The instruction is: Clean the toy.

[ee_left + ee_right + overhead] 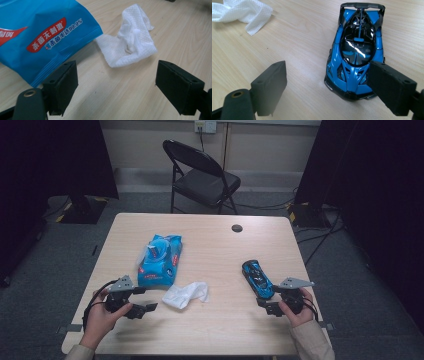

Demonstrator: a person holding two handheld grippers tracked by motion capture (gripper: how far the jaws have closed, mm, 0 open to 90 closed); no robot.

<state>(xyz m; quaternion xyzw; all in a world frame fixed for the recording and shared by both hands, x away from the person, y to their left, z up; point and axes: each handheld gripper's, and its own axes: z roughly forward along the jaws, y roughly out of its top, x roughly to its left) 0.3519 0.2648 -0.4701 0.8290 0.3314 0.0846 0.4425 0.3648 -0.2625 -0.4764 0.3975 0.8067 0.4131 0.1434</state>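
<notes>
The left gripper [142, 301] is hovering low over the wooden table [220, 325] with its 2 jaws standing wide apart and nothing between them. Just ahead of it, the crumpled white wipe [130, 42] is lying flat on the wood, its edge touching the corner of the blue wipes pack [42, 32]. The right gripper [266, 304] is sitting near the table's right edge, its 2 jaws also spread open and gripping nothing; the blue toy car [355, 57] is resting on its wheels directly in front, one jaw overlapping the car's near end in the right gripper view
</notes>
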